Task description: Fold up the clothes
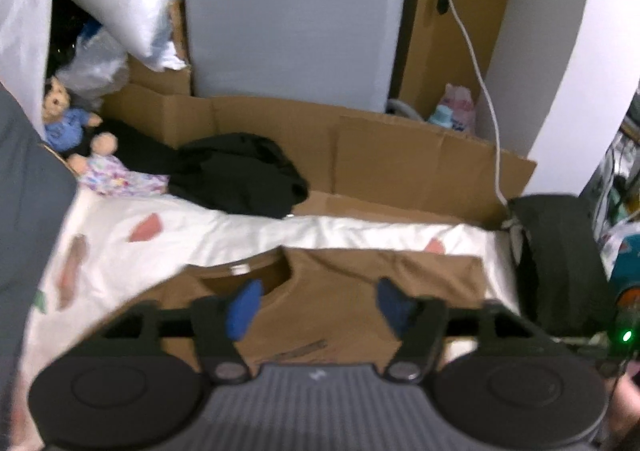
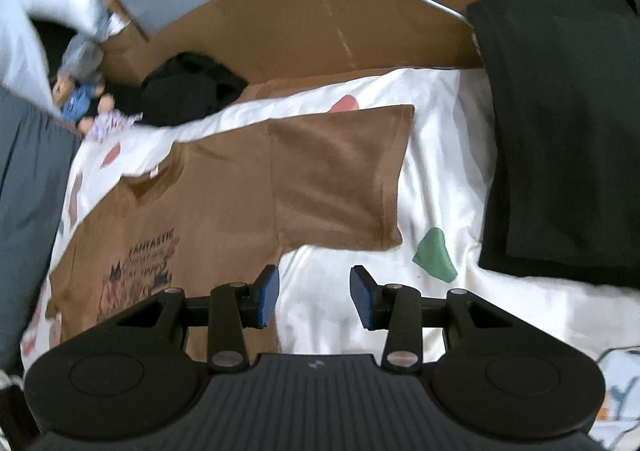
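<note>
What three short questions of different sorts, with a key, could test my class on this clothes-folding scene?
1. True or false: the brown T-shirt lies spread flat, print side up, on the white sheet.
2. Which tool is shut on cloth? A) left tool B) right tool C) neither
3. Fill in: the folded black garment lies past the shirt's ____.

Key: 1 true; 2 C, both are open and hold nothing; 3 sleeve.
</note>
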### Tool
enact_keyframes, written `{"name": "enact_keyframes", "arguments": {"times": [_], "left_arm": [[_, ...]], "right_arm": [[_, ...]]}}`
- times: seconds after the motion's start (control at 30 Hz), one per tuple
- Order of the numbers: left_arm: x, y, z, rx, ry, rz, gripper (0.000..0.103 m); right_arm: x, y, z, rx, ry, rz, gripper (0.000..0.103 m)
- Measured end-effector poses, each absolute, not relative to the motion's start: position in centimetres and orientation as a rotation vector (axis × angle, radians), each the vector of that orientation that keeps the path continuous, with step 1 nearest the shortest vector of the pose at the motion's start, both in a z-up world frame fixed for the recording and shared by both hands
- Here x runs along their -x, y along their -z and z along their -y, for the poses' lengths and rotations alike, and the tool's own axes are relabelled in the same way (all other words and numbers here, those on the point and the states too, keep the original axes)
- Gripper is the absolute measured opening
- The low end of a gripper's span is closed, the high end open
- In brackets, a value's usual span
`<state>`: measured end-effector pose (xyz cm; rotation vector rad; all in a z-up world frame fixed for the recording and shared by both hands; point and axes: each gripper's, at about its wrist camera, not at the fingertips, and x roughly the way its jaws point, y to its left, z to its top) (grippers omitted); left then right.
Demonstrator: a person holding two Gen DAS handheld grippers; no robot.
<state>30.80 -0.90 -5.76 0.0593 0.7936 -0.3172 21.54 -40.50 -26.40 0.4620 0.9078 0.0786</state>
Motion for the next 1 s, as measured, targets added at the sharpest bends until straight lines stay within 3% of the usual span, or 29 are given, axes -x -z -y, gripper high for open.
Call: {"name": "enact_keyframes", "arguments": {"times": [0.1, 0.23, 0.43, 0.5, 0.73, 0.8, 0.93, 1.0], "left_arm": [[-30.7, 8.7, 2.9, -0.089, 0.37, -0.789, 0.089], [-30.8, 12.0, 4.8, -0.099, 0.41, -0.82, 0.089], [-31.1, 17.8, 7.7, -0.053, 0.475, -0.867, 0.08], [-31.1, 19.5, 8.6, -0.043, 0.499, -0.876, 0.073], [-31.2, 25.2, 11.8, -0.042, 0.547, -0.907, 0.072], [-31.6, 26.8, 12.5, -0.014, 0.561, -0.919, 0.067], [-32.3, 29.1, 13.9, 0.006, 0.566, -0.935, 0.033], [-32.7, 30.5, 14.7, 0.013, 0.569, -0.941, 0.024]], "right_arm": [[-22.0, 28.1, 41.0, -0.514, -0.046, -0.869, 0.044], [-22.6, 29.7, 41.2, -0.536, -0.006, -0.832, 0.044], [-23.6, 32.3, 41.8, -0.6, 0.038, -0.86, 0.044], [-23.8, 33.1, 41.8, -0.609, 0.043, -0.873, 0.044], [-24.4, 35.1, 42.7, -0.673, 0.077, -0.861, 0.043], [-24.8, 35.7, 43.0, -0.696, 0.09, -0.866, 0.044], [-25.6, 36.5, 43.4, -0.756, 0.08, -0.865, 0.043], [-25.6, 36.8, 43.5, -0.784, 0.079, -0.862, 0.043]]}}
